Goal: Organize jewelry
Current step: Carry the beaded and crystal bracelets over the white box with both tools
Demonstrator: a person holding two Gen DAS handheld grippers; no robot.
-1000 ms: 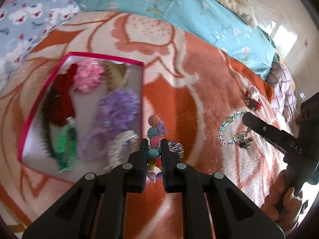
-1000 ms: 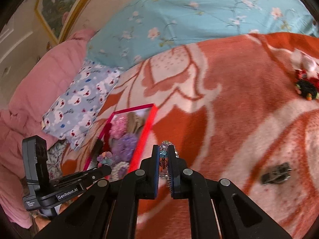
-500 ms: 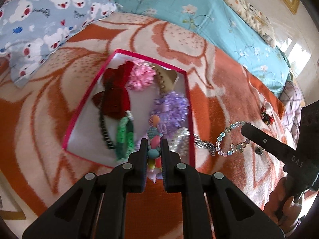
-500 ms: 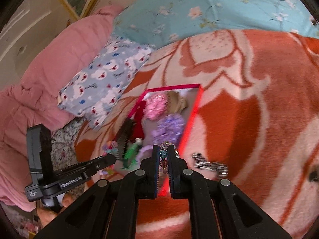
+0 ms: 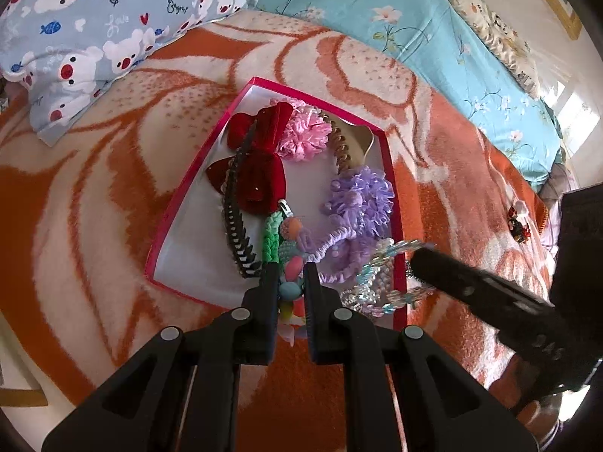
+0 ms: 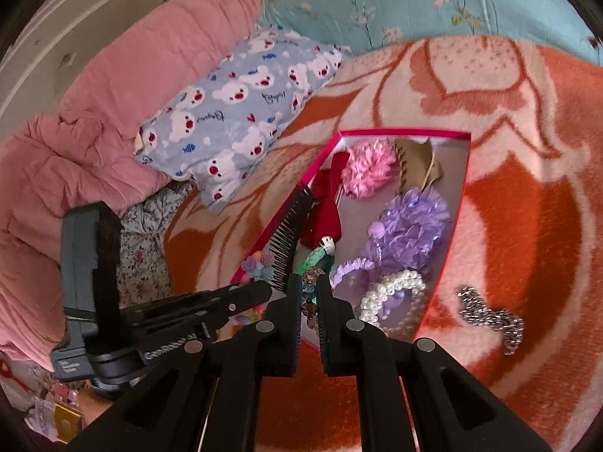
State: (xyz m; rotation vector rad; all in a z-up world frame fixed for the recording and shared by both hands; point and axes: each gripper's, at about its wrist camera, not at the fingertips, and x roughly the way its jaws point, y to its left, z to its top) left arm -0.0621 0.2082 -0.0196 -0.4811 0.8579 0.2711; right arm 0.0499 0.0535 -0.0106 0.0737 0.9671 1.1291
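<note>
- Left gripper (image 5: 288, 267): jaws nearly together, pinched on a colourful bead bracelet (image 5: 292, 260) of pastel pompoms and round beads; the strand runs out ahead of the fingertips and trails down behind them.
- Right gripper (image 6: 309, 288): jaws almost fully closed, clamped on a glass bead bracelet (image 6: 309, 293) of clear, teal and dark beads, which hangs between the pads.
- Pink-rimmed box (image 5: 196, 184): white floor, lying on the bed just ahead of both grippers. The left gripper's tips sit over its near edge, the right gripper's tips over its near corner.
- Red velvet bow (image 5: 260, 162): in the box, ahead and to the left of the left gripper.
- Black toothed headband (image 5: 235, 226): curved along the box's left side, its near end just beside the left gripper's tip.
- Pink ruffled scrunchie (image 5: 303, 137): at the far end of the box, touching the bow.
- Brown hair clip (image 5: 341, 147): far end, just right of the pink scrunchie.
- Purple ruffled scrunchie (image 5: 361, 199): ahead and right of the left gripper, against the box's right rim.
- Green braided hair tie (image 5: 273, 237): directly in front of the left gripper's tips.
- Pearl bracelet (image 6: 392, 293): in the box's near right corner, just right of the right gripper.
- Silver chain (image 6: 490, 316): outside the box, on the blanket to the right of the right gripper.
- Orange and cream blanket (image 5: 94, 196): covers the bed beneath everything.
- Bear-print pillow (image 5: 94, 26): beyond the box, far left.
</note>
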